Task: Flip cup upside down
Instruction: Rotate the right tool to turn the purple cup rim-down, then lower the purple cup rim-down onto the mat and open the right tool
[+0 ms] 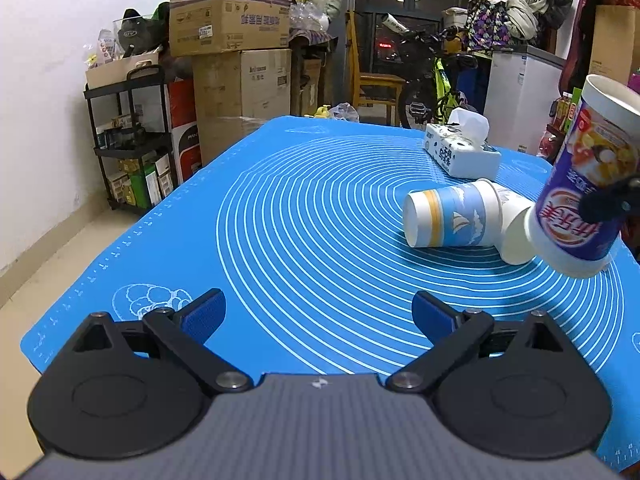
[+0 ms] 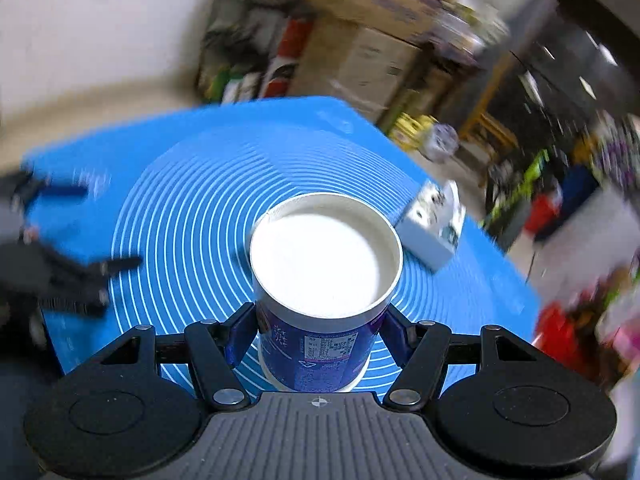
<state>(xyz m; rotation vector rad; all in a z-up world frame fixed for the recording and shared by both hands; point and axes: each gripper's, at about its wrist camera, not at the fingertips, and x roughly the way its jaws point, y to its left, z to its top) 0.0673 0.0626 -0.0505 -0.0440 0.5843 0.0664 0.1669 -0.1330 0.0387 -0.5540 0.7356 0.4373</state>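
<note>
**Purple cup held tilted over the blue mat**

The blue silicone baking mat with white concentric rings (image 1: 320,216) is the landmark here. Over its near left part, in the left wrist view, the left gripper (image 1: 319,312) hangs with its blue-padded fingers (image 1: 204,314) spread wide and nothing between them.

Right of the mat's rings lies a white paper cup with a blue band and a sailboat print (image 1: 450,216) on its side, its flat base facing left. A second, plain white paper cup (image 1: 516,232) lies on the mat just behind and to the right of it, touching it.

At the mat's far right side sits a white tissue box with blue print (image 1: 460,148), a tissue standing out of its top.

At the mat's right edge, the tall purple-and-white printed paper cup (image 1: 584,184) is held tilted above the surface. The right gripper (image 2: 320,328) clamps it by the sides, its blue pads (image 2: 240,336) pressed on the cup wall. In the right wrist view a recessed white end of the cup faces the camera; the surroundings there are blurred
</note>
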